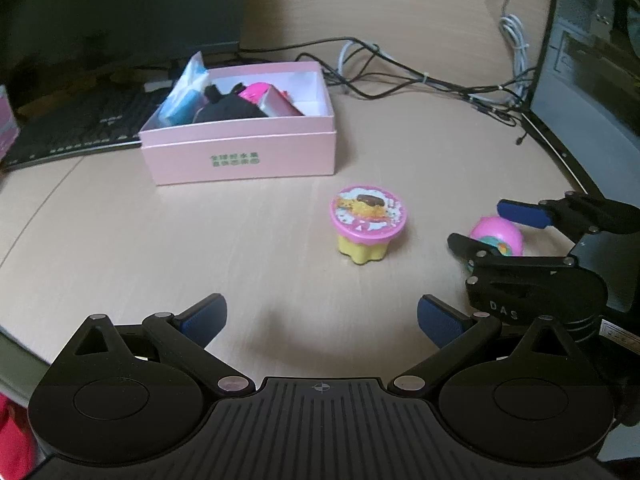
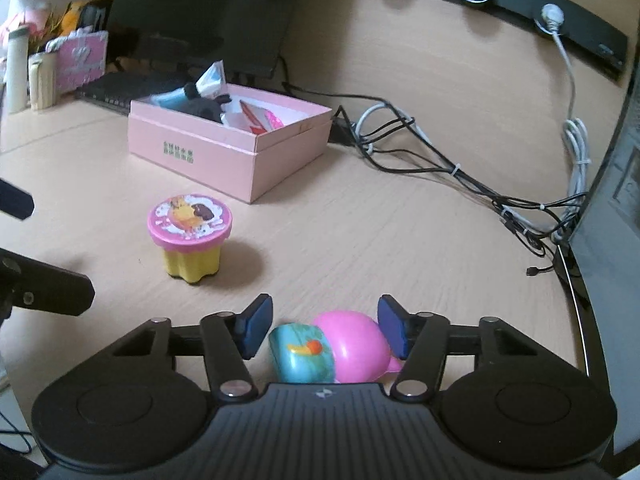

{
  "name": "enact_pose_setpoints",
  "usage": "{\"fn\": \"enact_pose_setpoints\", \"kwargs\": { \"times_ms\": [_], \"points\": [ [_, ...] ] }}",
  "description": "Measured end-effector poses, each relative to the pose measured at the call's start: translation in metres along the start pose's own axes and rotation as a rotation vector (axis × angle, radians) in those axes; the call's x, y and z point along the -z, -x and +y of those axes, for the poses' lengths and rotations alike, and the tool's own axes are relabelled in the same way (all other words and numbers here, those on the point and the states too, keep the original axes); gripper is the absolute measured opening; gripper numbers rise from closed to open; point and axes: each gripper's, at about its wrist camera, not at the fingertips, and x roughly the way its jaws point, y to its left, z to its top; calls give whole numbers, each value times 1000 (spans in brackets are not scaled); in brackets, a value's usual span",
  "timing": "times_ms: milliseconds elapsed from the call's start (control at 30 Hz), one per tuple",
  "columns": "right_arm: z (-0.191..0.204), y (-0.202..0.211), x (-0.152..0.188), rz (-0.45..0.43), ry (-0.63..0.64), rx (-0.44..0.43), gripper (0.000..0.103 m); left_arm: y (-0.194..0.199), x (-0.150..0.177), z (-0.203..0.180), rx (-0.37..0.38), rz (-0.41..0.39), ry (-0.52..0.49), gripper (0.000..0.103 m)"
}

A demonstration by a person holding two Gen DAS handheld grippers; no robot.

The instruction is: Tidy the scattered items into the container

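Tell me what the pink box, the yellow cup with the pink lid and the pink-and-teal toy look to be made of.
Pink box: likely matte cardboard, with crisp folded edges and printed text.
Yellow cup: probably moulded plastic, fluted and slightly glossy; its lid carries a printed picture.
Pink-and-teal toy: seemingly smooth, shiny plastic, showing soft highlights.

The pink-and-teal toy [image 2: 340, 350] is partly hidden behind the right gripper's body, and in the left wrist view a black finger [image 1: 466, 246] covers its lower side. The green print [image 1: 235, 160] on the pink box [image 1: 240, 152] is too blurred to read. The box's contents [image 1: 232, 104] overlap; the dark one is perhaps cloth.
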Motion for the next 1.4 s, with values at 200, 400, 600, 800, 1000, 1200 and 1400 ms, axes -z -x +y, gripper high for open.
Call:
{"fn": "enact_pose_setpoints", "kwargs": {
  "times_ms": [200, 400, 600, 800, 1000, 1200, 1400],
  "points": [
    [0, 23, 17, 8, 34, 2, 56, -7, -2, -10, 43, 18, -36, 103],
    [0, 50, 41, 20, 87, 87, 57, -15, -5, -20, 88, 31, -72, 103],
    [-15, 57, 46, 47, -34, 196, 75, -23, -10, -26, 119, 32, -97, 103],
    [-24, 71, 47, 29, -124, 213, 86, -38, -17, -24, 68, 4, -122, 103],
    [-28, 70, 50, 43, -155, 218, 87, -59, -29, -29, 67, -21, -140, 103],
    [-28, 69, 48, 63, -160, 195, 87, -72, -42, -38, 39, -75, -158, 102],
    [-40, 71, 48, 95, -264, 133, 89, -79, -44, -39, 53, -51, -177, 67]
  ]
}}
